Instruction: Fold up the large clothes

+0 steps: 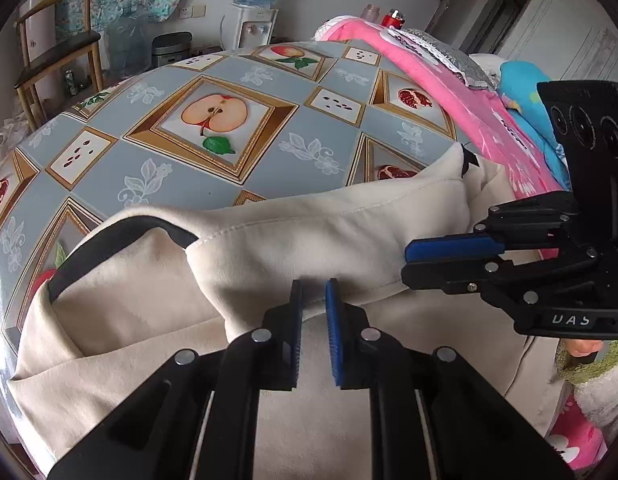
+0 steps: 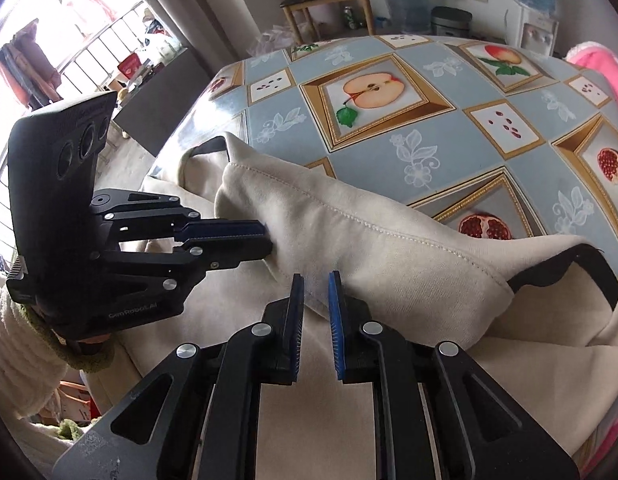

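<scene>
A large cream garment (image 1: 309,232) with black trim lies over the near part of the table, one layer folded back into a thick ridge (image 2: 369,248). My left gripper (image 1: 314,294) is shut on the near edge of that ridge, with cloth pinched between its blue pads. The right wrist view shows it from the side (image 2: 269,238), its fingers pressed together on the fabric. My right gripper (image 2: 315,286) is likewise shut on the ridge a little further along. In the left wrist view it reaches in from the right (image 1: 407,260), nipping the cloth.
The table (image 1: 181,176) wears a grey-blue oilcloth with fruit pictures. A pink cloth (image 1: 461,92) and a blue one (image 1: 525,80) lie along its right side. A chair (image 1: 57,52) and water dispenser (image 1: 253,28) stand behind. A fluffy white sleeve (image 2: 21,344) holds the left gripper.
</scene>
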A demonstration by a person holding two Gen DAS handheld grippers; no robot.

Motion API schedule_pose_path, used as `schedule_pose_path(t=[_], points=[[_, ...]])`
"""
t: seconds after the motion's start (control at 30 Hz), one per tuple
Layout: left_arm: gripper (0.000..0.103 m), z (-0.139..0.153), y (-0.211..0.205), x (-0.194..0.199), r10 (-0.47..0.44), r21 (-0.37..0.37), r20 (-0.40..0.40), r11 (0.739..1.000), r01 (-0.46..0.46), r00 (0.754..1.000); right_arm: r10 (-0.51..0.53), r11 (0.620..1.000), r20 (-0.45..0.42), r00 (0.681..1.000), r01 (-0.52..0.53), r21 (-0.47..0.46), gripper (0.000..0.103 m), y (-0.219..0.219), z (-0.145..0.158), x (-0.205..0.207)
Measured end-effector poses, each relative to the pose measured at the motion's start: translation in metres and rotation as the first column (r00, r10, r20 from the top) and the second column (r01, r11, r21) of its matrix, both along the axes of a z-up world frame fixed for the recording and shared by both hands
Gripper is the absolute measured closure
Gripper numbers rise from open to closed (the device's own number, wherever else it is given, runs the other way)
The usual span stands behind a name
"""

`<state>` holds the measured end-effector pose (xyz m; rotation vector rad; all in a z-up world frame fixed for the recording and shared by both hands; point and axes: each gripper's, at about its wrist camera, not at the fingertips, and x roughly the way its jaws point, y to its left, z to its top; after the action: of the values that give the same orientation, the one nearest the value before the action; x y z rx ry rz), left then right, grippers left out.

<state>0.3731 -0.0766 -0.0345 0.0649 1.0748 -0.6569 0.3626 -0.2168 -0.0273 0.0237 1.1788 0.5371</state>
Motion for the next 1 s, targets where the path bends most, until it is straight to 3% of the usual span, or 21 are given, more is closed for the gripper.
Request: schedule_pose_path(t=[0.2,0.3,0.53,0.63,0.7,0.83,0.93,1.0], points=[[0.091,-0.004,-0.014,0.002,-0.006,0.082,0.072,0.997,0.0,0.997,0.021,1.0,-0.018,1.0,-0.021,0.001,0.089,-0.002,-0.005,-0.003],[0.091,-0.005,-0.017,0.01,0.003,0.079,0.075,0.997,-0.009,0.997,0.006,0.996,-0.032,0.999,-0.009,-0.087,0.092,0.004,-0.021,0.001],[0.091,-0.007,-0.019,0.018,-0.007,0.092,0.099,0.996,-0.002,0.995,-0.047,0.999,-0.056,0.997,0.046,-0.019,0.097,-0.009,-0.023,0.021],[0.091,-0.007,-0.018,0.018,-0.013,0.088,0.099,0.996,0.004,0.995,-0.026,0.999,-0.023,0.999,0.025,-0.041,0.089,-0.008,-0.004,0.006],[0.091,-0.008,-0.017,0.019,-0.013,0.079,0.098,0.997,0.005,0.995,-0.014,1.0,0.026,1.0,0.014,0.004,0.089,-0.009,0.018,-0.004],[0.091,-0.009,-0.015,0.022,0.0,0.052,0.093,0.999,-0.004,0.996,-0.091,0.993,0.105,0.99,0.082,0.086,0.088,-0.015,0.039,0.006],[0.091,-0.009,-0.014,0.02,-0.002,0.044,0.099,0.999,-0.003,0.995,-0.109,0.985,0.023,0.994,0.105,0.135,0.088,-0.014,0.016,0.027],[0.091,-0.009,-0.011,0.02,0.001,0.04,0.096,0.999,-0.005,0.995,-0.094,0.99,-0.043,0.995,0.098,0.104,0.088,-0.009,-0.004,0.037]])
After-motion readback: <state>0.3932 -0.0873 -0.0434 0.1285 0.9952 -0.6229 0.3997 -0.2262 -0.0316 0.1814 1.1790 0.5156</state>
